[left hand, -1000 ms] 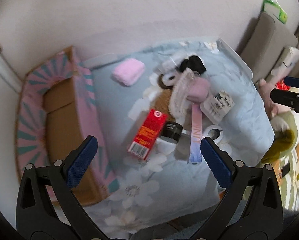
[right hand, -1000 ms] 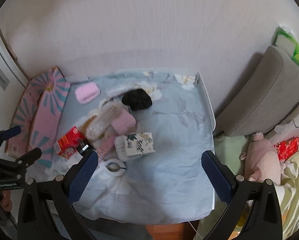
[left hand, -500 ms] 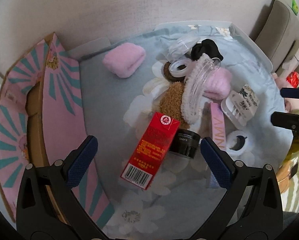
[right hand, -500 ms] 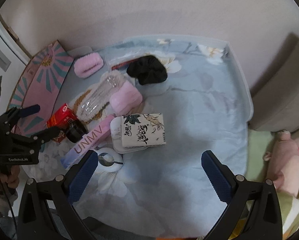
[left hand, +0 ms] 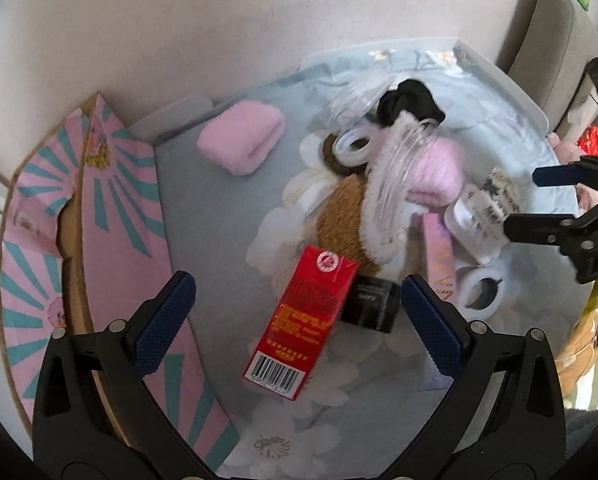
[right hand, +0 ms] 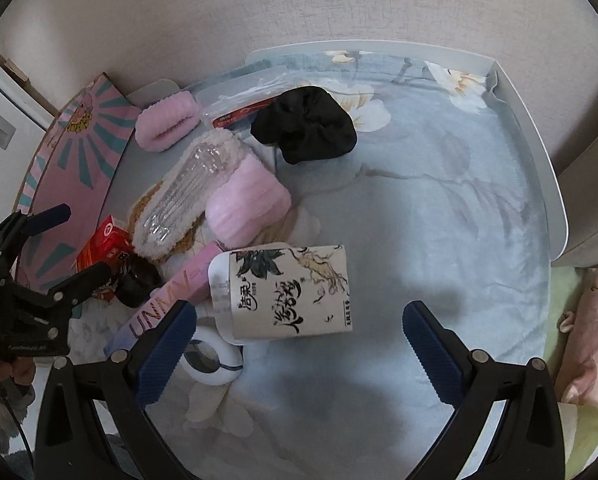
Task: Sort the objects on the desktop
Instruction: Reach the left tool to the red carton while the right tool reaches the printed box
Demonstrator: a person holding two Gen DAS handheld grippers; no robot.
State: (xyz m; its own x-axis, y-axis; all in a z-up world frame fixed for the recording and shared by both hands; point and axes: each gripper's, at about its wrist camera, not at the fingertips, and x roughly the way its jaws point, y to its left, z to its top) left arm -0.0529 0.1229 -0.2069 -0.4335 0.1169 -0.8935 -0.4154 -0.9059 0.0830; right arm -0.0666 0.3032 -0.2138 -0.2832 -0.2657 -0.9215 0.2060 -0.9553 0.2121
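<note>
A red carton [left hand: 303, 322] is lying on the cloth-covered surface [right hand: 439, 208], touching a black jar [left hand: 373, 304] on its right, a patterned cardboard box [left hand: 111, 216] sitting at left.

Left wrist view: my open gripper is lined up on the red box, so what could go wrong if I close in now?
Risks, as judgement:
1. The round black jar touches the red rectangular carton on its right; the left gripper, jaws wide open, may catch both.
2. The carton's far end touches the brown fluffy cloth in the pile, which may drag.
3. The right gripper, open, hovers nearby over the printed tissue pack; the tools could collide.
</note>
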